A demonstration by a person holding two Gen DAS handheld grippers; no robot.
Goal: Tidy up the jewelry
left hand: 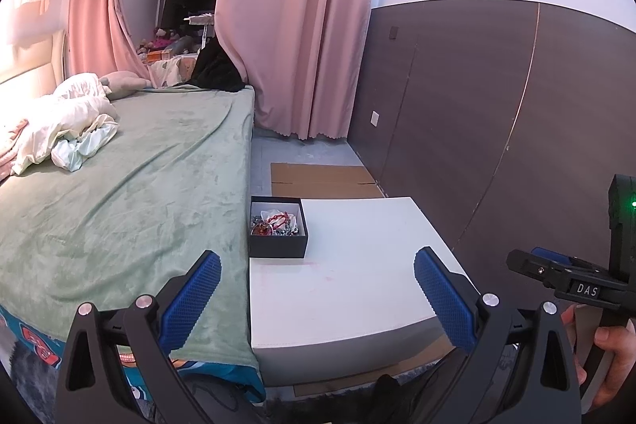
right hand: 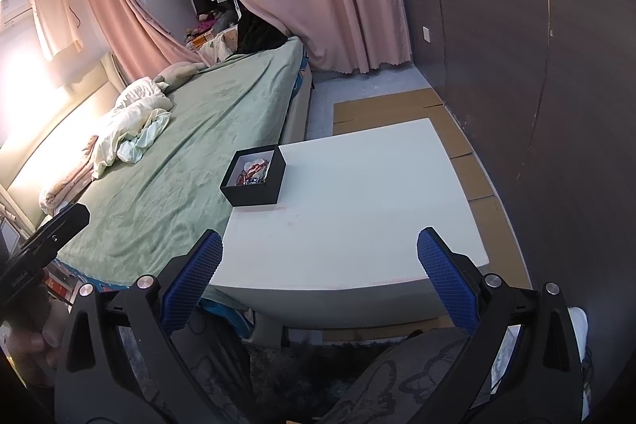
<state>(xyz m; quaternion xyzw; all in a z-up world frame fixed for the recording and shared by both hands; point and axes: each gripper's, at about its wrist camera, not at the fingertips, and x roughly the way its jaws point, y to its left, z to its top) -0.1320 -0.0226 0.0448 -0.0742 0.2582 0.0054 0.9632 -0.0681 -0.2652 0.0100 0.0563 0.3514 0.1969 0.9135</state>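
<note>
A small black box point(left hand: 278, 245) point(right hand: 254, 189) with no lid stands at the far left corner of a white table point(left hand: 357, 265) point(right hand: 357, 205). Inside it lies a tangle of jewelry point(left hand: 276, 221) point(right hand: 254, 169), red and silver pieces on a white lining. My left gripper point(left hand: 318, 289) hovers open over the table's near edge, well short of the box, its blue pads point(left hand: 445, 301) wide apart. My right gripper point(right hand: 318, 281) is open too, held above the near edge with nothing between its fingers. The right gripper's body point(left hand: 572, 281) shows at the right of the left wrist view, held by a hand.
A bed with a green blanket point(left hand: 131, 185) point(right hand: 190, 161) runs along the table's left side, with crumpled bedding point(left hand: 59, 130) on it. Pink curtains point(left hand: 302, 26) hang behind. Flat cardboard point(left hand: 322, 179) lies on the floor beyond the table. A dark panelled wall point(left hand: 477, 130) stands right.
</note>
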